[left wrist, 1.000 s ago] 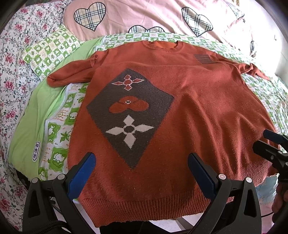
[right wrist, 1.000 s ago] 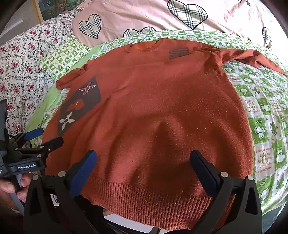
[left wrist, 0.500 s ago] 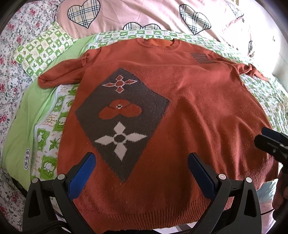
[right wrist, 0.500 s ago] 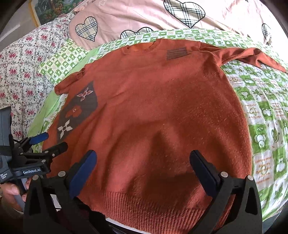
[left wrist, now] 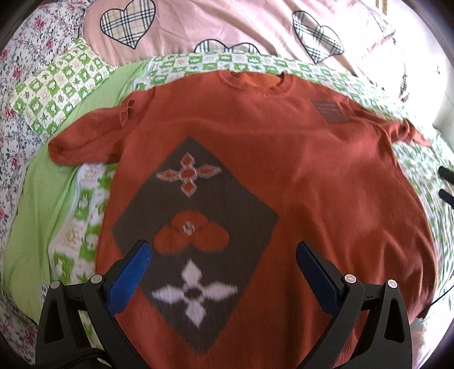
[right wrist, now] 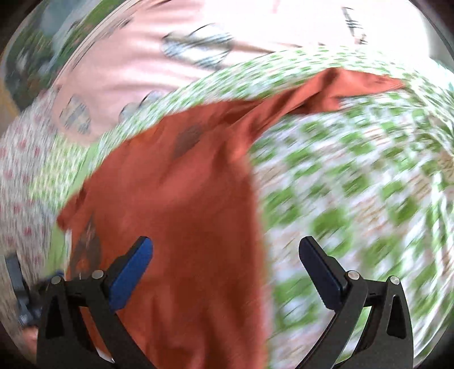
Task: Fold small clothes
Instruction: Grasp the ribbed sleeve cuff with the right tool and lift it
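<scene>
A rust-orange knit sweater lies flat, front up, on the bed, with a dark diamond panel of flower motifs at its lower left. My left gripper is open and empty above the lower part of that panel. My right gripper is open and empty over the sweater's right side edge; that view is motion-blurred. The right sleeve stretches away to the upper right. The right gripper's tips show at the right edge of the left wrist view.
A green-and-white checked quilt lies under the sweater. A matching small pillow lies at the far left. A pink duvet with plaid hearts lies beyond the collar. A floral sheet covers the left side.
Both grippers have moved forward over the sweater. The right gripper has swung fast to the right, toward the sweater's right edge and sleeve. Both stay open.
</scene>
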Demonstrator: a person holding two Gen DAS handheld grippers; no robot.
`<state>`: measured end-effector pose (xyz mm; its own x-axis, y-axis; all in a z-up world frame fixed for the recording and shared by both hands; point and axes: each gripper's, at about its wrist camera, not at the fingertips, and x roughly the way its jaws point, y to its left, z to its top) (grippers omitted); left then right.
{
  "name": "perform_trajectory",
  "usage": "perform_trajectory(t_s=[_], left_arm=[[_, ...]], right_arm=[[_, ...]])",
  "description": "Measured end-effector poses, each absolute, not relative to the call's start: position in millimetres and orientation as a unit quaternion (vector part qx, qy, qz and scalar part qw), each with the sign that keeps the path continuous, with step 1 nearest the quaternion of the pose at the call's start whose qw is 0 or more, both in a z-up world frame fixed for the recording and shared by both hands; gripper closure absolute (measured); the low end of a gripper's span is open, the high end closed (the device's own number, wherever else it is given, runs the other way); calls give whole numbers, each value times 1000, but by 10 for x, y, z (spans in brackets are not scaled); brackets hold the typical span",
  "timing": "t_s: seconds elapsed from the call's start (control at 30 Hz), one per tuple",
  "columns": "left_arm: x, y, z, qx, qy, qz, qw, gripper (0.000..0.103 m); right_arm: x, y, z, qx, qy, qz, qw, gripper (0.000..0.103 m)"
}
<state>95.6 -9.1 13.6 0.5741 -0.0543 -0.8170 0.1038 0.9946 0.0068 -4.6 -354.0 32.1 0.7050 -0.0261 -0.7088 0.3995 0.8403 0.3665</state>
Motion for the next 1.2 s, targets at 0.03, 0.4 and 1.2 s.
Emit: perform_trajectory(t_s=[0.03,0.4,1.2], left_arm=[[1006,-88,164,26,456,-43,889,1],[1422,-209,214,36,457,-34,888,1],[1723,-463,-127,18,496,-54,866,1]], right_arm=[[-10,-3734,365,268,358,-135,884,1],[455,-5493,701,340,296,-248,857,17],[1485,-5886,944,279,276,-175,903,88]])
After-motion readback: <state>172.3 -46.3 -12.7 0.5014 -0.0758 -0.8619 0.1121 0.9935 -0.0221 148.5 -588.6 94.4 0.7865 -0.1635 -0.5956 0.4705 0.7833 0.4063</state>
